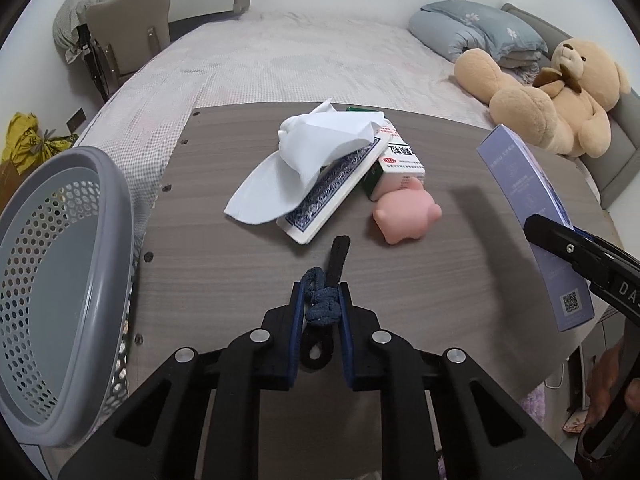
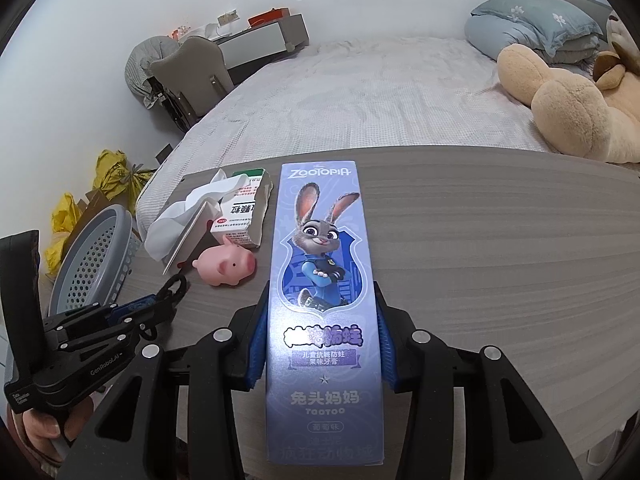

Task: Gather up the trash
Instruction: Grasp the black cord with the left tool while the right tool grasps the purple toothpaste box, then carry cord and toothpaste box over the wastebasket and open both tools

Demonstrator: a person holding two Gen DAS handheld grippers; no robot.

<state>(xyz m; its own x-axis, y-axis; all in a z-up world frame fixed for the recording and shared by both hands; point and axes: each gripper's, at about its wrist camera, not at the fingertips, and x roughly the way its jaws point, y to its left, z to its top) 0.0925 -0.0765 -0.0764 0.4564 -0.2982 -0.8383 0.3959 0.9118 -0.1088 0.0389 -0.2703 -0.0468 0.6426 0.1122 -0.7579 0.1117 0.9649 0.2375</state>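
My left gripper is shut on a dark knotted cord with a black loop, held just above the wooden table. My right gripper is shut on a long purple Zootopia toothpaste box, which also shows at the right of the left wrist view. On the table lie a crumpled white tissue over a blue-backed card deck, a white medicine box and a pink toy pig. A grey perforated basket stands at the table's left edge.
A bed lies beyond the table with a large teddy bear and a folded blue quilt. A chair and yellow bags stand at the left.
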